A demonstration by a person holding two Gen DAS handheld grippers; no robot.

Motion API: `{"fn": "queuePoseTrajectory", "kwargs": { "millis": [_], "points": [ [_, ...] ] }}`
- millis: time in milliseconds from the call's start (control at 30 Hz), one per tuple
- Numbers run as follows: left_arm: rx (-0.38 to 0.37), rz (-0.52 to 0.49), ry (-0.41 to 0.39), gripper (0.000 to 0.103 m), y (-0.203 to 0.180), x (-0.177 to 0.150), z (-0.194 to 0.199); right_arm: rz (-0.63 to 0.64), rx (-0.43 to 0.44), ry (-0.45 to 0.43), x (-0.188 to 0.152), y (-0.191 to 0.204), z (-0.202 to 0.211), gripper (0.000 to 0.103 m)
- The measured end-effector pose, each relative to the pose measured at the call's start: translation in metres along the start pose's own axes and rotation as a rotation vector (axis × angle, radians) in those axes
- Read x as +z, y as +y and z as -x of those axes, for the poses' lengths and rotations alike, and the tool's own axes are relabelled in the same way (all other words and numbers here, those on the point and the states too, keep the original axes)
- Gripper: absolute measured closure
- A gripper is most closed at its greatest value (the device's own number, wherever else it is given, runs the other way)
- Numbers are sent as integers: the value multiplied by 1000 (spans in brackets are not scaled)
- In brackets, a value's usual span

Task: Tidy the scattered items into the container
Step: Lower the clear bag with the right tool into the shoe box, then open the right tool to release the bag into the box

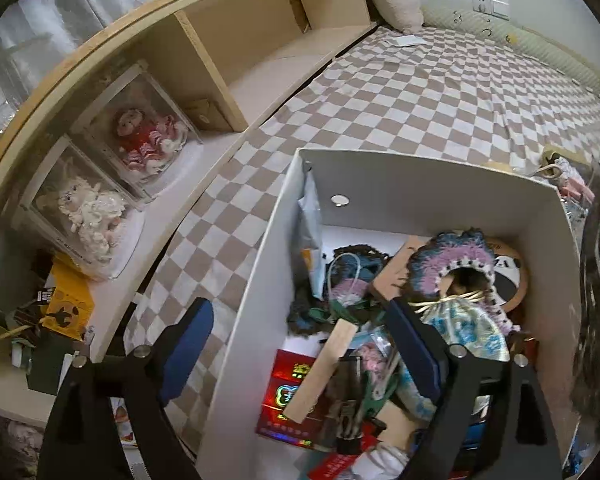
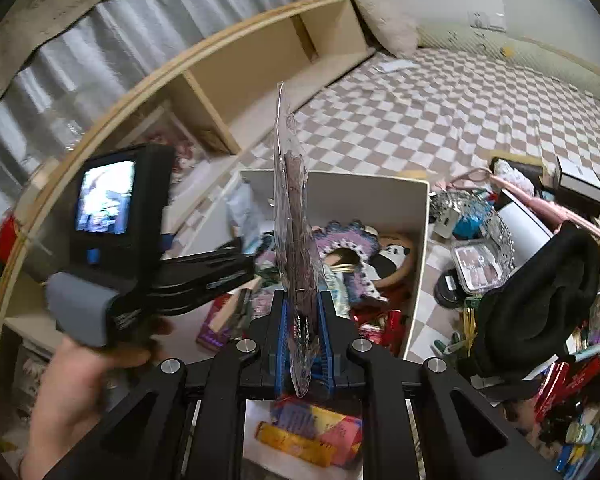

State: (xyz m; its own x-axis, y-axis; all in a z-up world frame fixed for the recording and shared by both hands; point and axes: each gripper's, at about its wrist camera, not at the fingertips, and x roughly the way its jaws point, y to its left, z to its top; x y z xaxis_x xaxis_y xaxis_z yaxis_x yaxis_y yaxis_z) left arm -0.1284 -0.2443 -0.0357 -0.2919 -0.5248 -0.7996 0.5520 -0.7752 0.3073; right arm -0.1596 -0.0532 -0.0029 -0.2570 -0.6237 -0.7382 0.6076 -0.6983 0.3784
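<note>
The white box stands on the checkered bed, part filled with crochet pieces, a drawstring pouch, a red packet and a wooden strip. My left gripper is open and empty, one finger outside the box's left wall, the other over its contents. My right gripper is shut on a clear plastic packet holding something brown, upright above the near end of the box. The left gripper's body and the hand holding it show at the left.
Scattered items lie right of the box: a nail-tip case, a black cloth, a pink stand, a black-and-white box, pens and red packets. A wooden shelf with two boxed dolls runs along the left.
</note>
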Motion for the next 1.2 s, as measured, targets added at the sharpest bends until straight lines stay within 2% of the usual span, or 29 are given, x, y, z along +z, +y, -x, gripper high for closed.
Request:
{"fn": "queuePoseTrajectory", "kwargs": {
  "millis": [200,433,567,600,633,667,700,833,1200],
  "points": [
    [4,2,8,6,8,-3,-1,-34,-42,23,2,-8,-11,88],
    [21,-15,2,4,10,-6,0,-49,-14,57,3,-7,-19,87],
    [26,-26,-3,4,9,-7,1,-50,12,44,4,-4,-17,87],
    [26,-27,-4,4,9,-8,1,-52,18,35,4,-4,-15,82],
    [25,-29,-6,4,8,-7,2,-54,25,25,5,-4,-13,62],
    [24,-29,-7,4,8,-7,2,-60,30,8,5,-4,-10,47],
    [23,-30,-8,4,8,-7,3,-68,36,-12,6,-5,-6,25],
    [24,-41,-11,4,6,-8,3,-78,67,-49,10,-5,5,24],
    [8,-35,-9,4,2,-7,4,-92,75,-34,8,-7,4,24]
  ]
}}
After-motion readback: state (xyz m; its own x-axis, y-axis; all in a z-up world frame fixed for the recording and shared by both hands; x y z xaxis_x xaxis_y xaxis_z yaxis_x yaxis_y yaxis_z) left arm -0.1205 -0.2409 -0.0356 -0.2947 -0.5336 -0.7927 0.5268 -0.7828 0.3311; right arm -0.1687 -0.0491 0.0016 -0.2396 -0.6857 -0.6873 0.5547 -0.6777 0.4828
